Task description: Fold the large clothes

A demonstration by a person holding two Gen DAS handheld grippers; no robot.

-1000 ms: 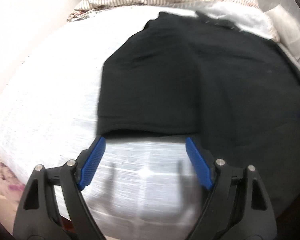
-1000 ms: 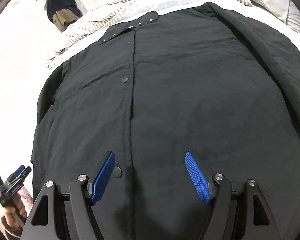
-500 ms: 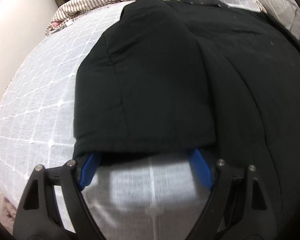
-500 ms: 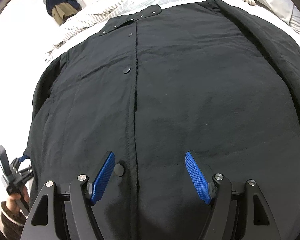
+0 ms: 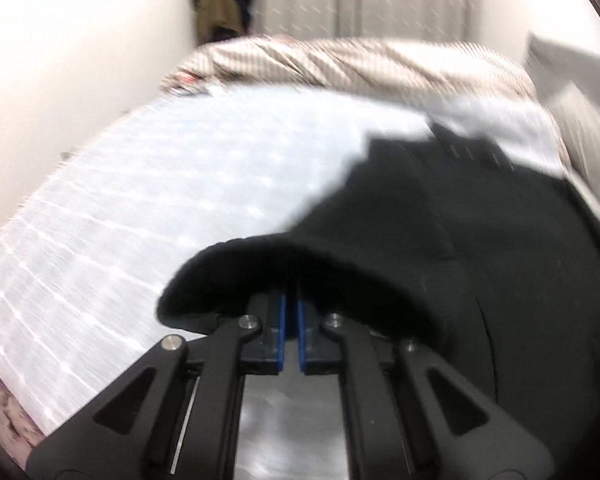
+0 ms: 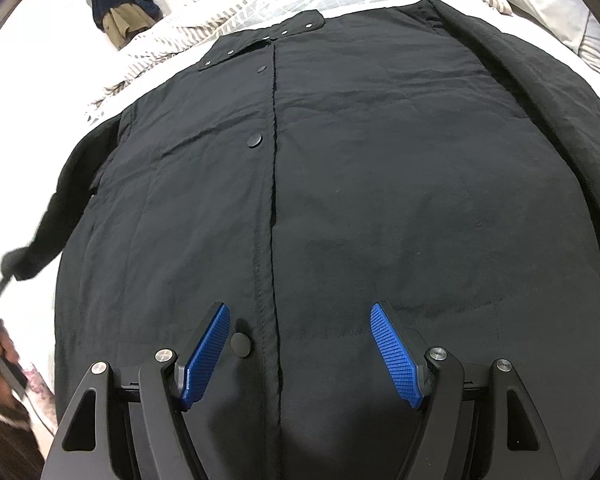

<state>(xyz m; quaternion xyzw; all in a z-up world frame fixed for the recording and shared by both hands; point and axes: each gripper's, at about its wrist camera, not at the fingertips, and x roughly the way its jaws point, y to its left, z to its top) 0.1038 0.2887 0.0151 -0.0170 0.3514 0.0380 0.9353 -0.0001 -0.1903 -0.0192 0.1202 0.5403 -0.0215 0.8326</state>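
Observation:
A large black snap-front coat [image 6: 360,168] lies flat, front up, on the bed. In the left wrist view my left gripper [image 5: 292,300] has its jaws closing on the cuff of the coat's left sleeve [image 5: 340,268]. The blue pads stand almost together, and the cloth drapes over and hides the tips. The right wrist view shows that sleeve [image 6: 44,232] pulled up off the bed at the far left, with a hand [image 6: 0,356] below it. My right gripper [image 6: 300,320] hangs open just over the coat's lower front, astride the placket, with nothing between its pads.
The coat rests on a white quilted bedspread [image 5: 140,200]. A striped duvet [image 5: 340,60] is bunched at the head end, with a grey pillow [image 6: 560,12] at the right. Dark clothes [image 5: 220,0] hang by the wall. The coat's right sleeve [image 6: 540,100] lies along its right side.
My left gripper went from open around the sleeve cuff to shut on it, then rose and swung, lifting the sleeve off the bed. The right gripper stayed open in place.

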